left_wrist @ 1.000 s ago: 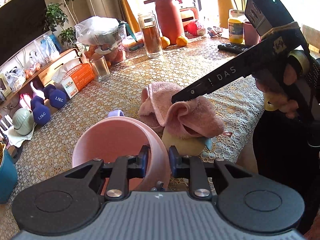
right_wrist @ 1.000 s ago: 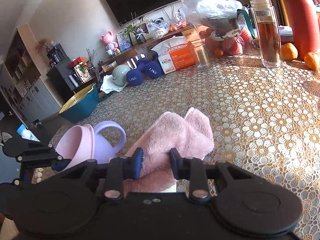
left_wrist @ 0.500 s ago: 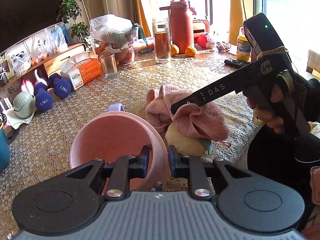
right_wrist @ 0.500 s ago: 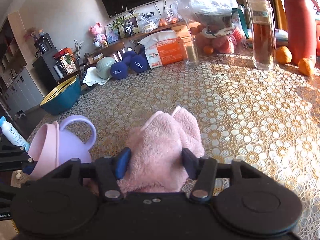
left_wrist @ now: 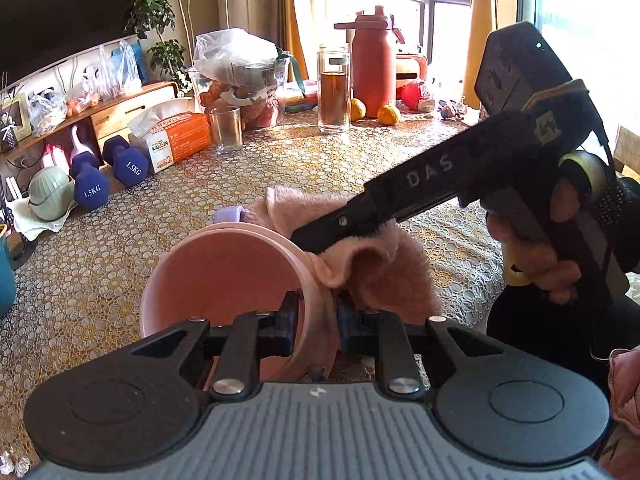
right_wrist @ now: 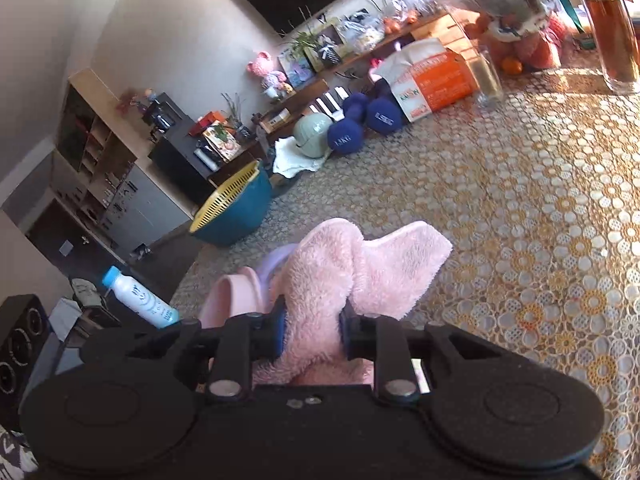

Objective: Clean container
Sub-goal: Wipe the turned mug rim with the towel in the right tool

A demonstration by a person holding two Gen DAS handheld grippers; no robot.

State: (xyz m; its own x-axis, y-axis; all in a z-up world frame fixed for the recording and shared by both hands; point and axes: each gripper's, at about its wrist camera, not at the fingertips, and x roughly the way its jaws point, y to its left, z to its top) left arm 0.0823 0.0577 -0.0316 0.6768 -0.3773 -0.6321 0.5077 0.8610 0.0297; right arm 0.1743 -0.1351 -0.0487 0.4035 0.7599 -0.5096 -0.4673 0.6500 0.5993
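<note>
Over the near edge of the table (left_wrist: 360, 168), the left gripper (left_wrist: 316, 316) is clamped on the side wall of a pink cup (left_wrist: 224, 276) — one finger inside, one outside, pinching the rim. The cup is tipped so its open mouth faces the camera, and a purple handle (left_wrist: 228, 214) pokes up behind it. Right next to it, the right gripper (right_wrist: 312, 330) has its fingers closed tight around a bunched pink towel (right_wrist: 340, 268), and from the left wrist view the towel (left_wrist: 380, 264) is pressed up against the cup's rim on the right side, partly draped over the edge. A hand (left_wrist: 536, 256) holds that right gripper's handle. From the right wrist view the cup (right_wrist: 232, 300) sits just left of the towel, mostly hidden behind it. Farther back on the table — a tall glass bottle of brown liquid (left_wrist: 333, 88), a red flask (left_wrist: 374, 68), two oranges (left_wrist: 388, 114) and an orange tissue box (left_wrist: 176, 140).
</note>
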